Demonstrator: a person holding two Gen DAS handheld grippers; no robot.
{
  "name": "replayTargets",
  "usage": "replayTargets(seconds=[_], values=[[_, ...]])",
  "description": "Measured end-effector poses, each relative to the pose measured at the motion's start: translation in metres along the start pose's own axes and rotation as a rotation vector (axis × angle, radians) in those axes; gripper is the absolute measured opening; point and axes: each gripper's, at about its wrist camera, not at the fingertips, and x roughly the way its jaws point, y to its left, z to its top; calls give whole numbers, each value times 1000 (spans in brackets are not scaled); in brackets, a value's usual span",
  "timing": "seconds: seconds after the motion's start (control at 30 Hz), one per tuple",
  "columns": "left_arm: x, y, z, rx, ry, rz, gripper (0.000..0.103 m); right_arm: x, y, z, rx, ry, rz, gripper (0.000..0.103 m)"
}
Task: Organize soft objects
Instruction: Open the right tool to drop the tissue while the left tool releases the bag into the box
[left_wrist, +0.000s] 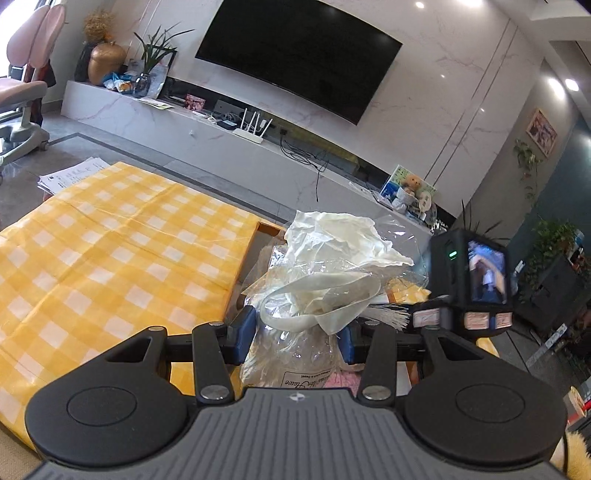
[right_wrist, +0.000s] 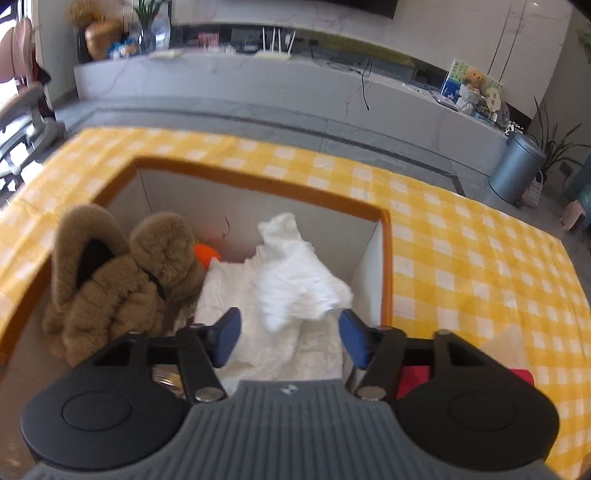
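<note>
Soft things lie in the box (right_wrist: 258, 186), an open box with an orange rim that stands on the bench (right_wrist: 480, 258) with its yellow checked cloth. From the left there are brown furry slippers (right_wrist: 122, 273), a small orange thing (right_wrist: 207, 254) behind them, then white crumpled cloth (right_wrist: 295, 280) in the middle and right part. The left claw (left_wrist: 297, 334) points a little downward and pinches a clear plastic bag (left_wrist: 291, 350); white crumpled material (left_wrist: 332, 251) sticks out of the bag in front of the pads. Just to its right the other gripper's camera block (left_wrist: 476, 273) is near the bag. The right claw (right_wrist: 290, 338) points steeply down into the box, its jaws spread, and the white cloth lies loose between and beyond the blue pads (right_wrist: 227, 332), not pressed. Right of the box, something red (right_wrist: 413, 380) lies on the bench, partly hidden behind the claw.
</note>
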Motion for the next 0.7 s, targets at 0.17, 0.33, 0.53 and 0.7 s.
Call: replayTargets(seconds=[0.17,0.33,0.53,0.7], values=[[1,-10,-5,53,49,-6,51,-39,-8,-2,22,-105,122,89],[25,-20,-20,93,169,-11,51,-85,-27,-16,41,-185,184,90],[54,-30,-40,136,258,47,51,-111,-52,-39,47,-202,194,90],[69,-36,-51,203,317,128,51,-117,-63,-54,8,-198,173,90]])
